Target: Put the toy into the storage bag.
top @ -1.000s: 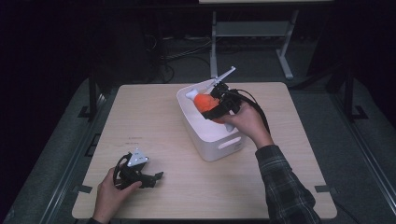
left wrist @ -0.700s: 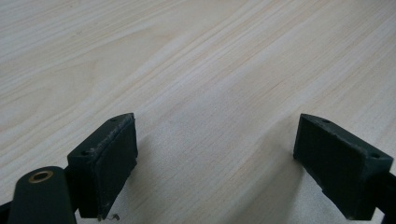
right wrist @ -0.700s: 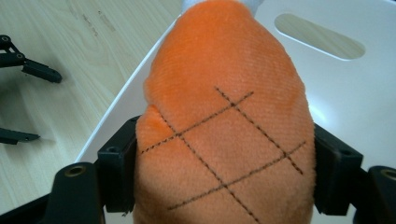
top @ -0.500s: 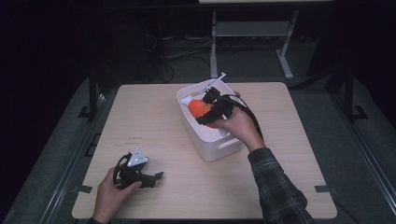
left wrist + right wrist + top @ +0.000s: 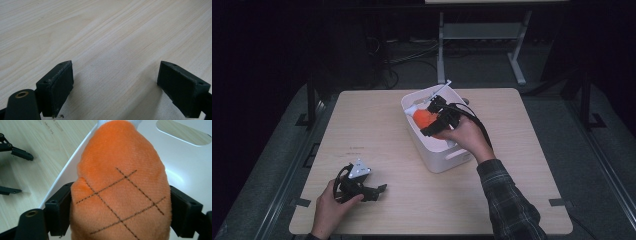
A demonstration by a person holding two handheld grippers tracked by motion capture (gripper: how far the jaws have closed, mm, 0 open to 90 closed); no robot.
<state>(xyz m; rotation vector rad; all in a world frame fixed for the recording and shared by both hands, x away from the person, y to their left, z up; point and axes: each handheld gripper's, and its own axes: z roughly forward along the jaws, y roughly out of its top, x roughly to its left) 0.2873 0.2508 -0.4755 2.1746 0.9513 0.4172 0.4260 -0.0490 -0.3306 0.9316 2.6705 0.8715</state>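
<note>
An orange plush toy point(image 5: 120, 185) with dark stitched crossing lines and a white tip sits between the jaws of my right gripper point(image 5: 120, 217), which is shut on it. In the high view the orange plush toy point(image 5: 423, 118) hangs inside the white bin point(image 5: 447, 159), with my right gripper point(image 5: 432, 120) over the bin's left half. My left gripper point(image 5: 379, 190) rests low at the table's front left, held by a hand. Its jaws point(image 5: 115, 87) stand wide apart over bare wood, with nothing between them.
The light wooden table point(image 5: 377, 125) has open room left of the bin and along the right side. A white stick-like part point(image 5: 439, 89) pokes out of the bin's far rim. Beyond the table stand a metal frame point(image 5: 482, 35) and cables on the dark floor.
My right gripper has carried the orange toy to the left and down into the bin. The left gripper has stayed where it was.
</note>
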